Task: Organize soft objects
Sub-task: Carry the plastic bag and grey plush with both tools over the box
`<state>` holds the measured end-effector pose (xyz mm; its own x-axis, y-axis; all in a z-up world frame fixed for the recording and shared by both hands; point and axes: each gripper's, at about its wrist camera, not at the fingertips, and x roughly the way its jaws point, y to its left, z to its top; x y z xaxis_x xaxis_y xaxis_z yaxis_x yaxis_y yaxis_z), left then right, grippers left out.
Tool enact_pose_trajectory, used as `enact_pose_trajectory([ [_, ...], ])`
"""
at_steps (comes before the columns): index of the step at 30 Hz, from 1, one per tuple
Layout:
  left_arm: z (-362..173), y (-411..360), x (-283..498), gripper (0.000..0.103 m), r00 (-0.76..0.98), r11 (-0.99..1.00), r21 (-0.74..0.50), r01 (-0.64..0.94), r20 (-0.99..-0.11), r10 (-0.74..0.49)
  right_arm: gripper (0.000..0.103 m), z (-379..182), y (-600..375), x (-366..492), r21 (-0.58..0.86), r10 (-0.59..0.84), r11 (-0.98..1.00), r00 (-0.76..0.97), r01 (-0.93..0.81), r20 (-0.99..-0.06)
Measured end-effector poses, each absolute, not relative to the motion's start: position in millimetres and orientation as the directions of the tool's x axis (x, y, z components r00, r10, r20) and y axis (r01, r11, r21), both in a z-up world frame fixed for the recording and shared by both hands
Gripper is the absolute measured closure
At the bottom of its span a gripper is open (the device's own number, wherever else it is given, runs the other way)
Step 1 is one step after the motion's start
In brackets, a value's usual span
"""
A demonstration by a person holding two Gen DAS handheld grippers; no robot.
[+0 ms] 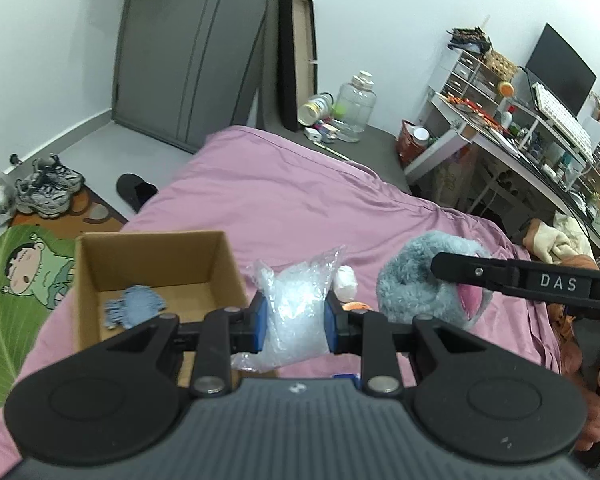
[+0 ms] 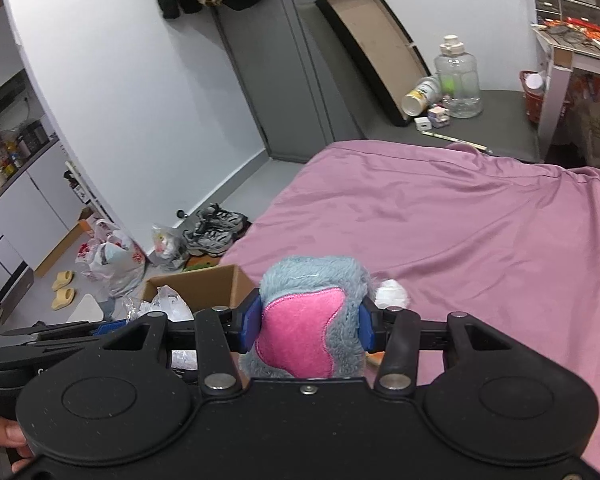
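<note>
Cardboard box [image 1: 152, 276] sits at the pink bed's [image 1: 300, 196] left edge.

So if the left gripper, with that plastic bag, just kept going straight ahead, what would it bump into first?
Probably the pink bedspread, just past the small white soft thing. The cardboard box sits off to its left; depth is hard to judge.
</note>
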<state>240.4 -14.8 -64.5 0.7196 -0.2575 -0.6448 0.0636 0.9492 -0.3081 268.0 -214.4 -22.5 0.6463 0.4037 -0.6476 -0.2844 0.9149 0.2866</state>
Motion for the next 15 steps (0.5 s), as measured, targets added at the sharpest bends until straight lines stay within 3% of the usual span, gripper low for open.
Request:
enact_pose_trajectory([
  [15, -55, 45, 214, 0.076, 0.77, 0.954, -0.301, -0.005, -0.61, -0.188, 0.057, -16, -177, 242, 0.273, 0.442, 0.896, 0.666, -0.349, -0.6],
])
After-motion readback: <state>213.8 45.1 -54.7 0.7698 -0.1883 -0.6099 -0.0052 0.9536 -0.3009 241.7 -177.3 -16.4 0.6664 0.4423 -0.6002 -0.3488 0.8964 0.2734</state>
